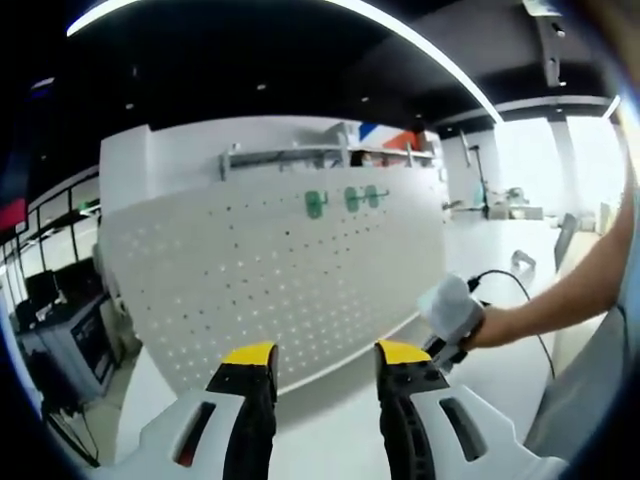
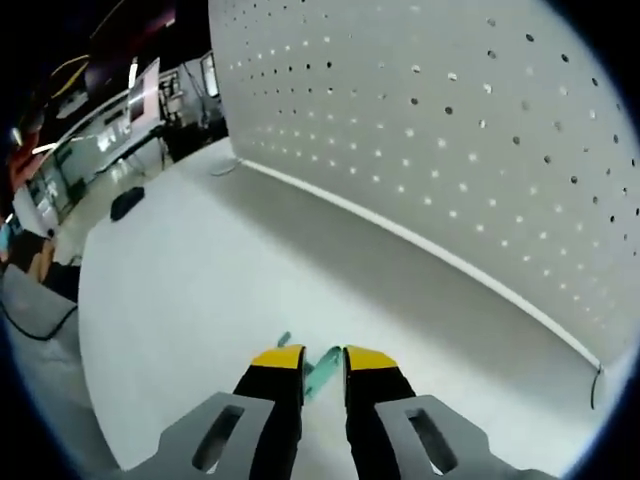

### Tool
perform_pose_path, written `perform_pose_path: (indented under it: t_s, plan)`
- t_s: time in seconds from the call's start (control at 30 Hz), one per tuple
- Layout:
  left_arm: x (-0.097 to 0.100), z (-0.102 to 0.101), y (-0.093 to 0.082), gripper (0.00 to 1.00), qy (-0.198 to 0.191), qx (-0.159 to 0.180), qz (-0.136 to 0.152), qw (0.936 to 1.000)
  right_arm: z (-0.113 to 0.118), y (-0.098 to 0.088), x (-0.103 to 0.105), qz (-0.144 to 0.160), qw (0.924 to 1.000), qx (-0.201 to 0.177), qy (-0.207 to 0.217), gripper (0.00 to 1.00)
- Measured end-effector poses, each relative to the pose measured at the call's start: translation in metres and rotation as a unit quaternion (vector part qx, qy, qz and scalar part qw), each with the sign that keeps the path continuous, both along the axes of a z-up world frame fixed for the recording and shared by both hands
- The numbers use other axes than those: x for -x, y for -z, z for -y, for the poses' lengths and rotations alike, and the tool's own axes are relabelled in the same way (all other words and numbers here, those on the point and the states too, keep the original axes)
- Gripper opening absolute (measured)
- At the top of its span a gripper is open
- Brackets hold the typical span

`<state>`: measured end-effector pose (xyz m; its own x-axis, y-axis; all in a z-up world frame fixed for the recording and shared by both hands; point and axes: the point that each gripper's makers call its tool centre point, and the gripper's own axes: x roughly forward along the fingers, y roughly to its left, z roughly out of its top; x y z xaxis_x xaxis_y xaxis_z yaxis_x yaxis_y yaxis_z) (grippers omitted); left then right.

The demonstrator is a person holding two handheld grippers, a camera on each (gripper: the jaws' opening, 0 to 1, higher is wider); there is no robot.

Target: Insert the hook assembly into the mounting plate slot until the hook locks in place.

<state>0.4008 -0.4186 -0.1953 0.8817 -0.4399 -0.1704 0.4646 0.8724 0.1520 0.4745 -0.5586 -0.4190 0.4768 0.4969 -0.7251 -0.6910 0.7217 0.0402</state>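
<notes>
A white pegboard mounting plate [image 1: 260,260] stands upright on the white table [image 1: 330,420]. Three green hooks [image 1: 316,204] hang in its upper rows. My left gripper [image 1: 326,355] is open with nothing between its yellow-tipped jaws, and it faces the plate from a short way back. At the right a person's hand holds my right gripper [image 1: 452,310] low over the table. In the right gripper view, my right gripper [image 2: 322,360] has its jaws closed narrowly on a teal-green hook assembly [image 2: 320,375] just above the table [image 2: 180,260], with the pegboard [image 2: 450,130] ahead and to the right.
A black cable [image 1: 520,290] runs from the right gripper across the table. A metal rail [image 1: 300,155] tops the pegboard. Desks with monitors [image 1: 70,330] stand to the left, beyond the table's edge. A small dark object [image 2: 127,203] lies far off on the table.
</notes>
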Motion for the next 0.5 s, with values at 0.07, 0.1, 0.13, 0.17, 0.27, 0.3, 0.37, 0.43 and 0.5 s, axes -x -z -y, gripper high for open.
perform_pose_path:
  t_s: [0.07,0.1,0.13,0.17,0.27,0.3,0.37,0.43,0.5]
  plan:
    - [-0.0002,0.0001,-0.0005,0.4,0.001,0.0,0.0,1.0,0.0004,0.0013,0.0,-0.003,1.0,-0.001,0.0,0.12]
    - [-0.0004,0.0,-0.0006,0.4,0.001,0.0,0.001,1.0,0.0009,0.0013,0.0006,-0.002,1.0,-0.001,0.001,0.12]
    - [-0.0003,0.0,-0.0013,0.4,0.001,0.001,0.001,1.0,0.0019,0.0014,0.001,-0.002,1.0,0.001,0.001,0.1]
    - [-0.0003,0.0,-0.0015,0.4,0.001,0.001,0.002,1.0,0.0024,0.0016,0.0009,-0.003,1.0,0.001,0.001,0.1]
    - [-0.0003,0.0001,-0.002,0.4,0.002,0.001,0.002,1.0,0.004,0.0009,0.0009,-0.002,1.0,0.001,0.003,0.08]
    - [-0.0003,0.0001,-0.0017,0.4,0.002,0.001,0.002,1.0,0.0045,0.001,0.0004,-0.002,1.0,0.001,0.004,0.08]
    - [-0.0005,0.0002,-0.0014,0.4,0.003,0.001,0.002,1.0,0.0054,0.0008,-0.0002,-0.001,1.0,0.002,0.004,0.07]
    - [-0.0003,0.0008,-0.0009,0.39,0.003,0.002,0.001,1.0,0.0065,0.001,-0.0004,-0.001,1.0,0.006,0.004,0.06]
    - [-0.0001,0.001,-0.0007,0.39,0.003,0.002,0.001,1.0,0.0071,0.0014,-0.0007,-0.002,1.0,0.006,0.004,0.05]
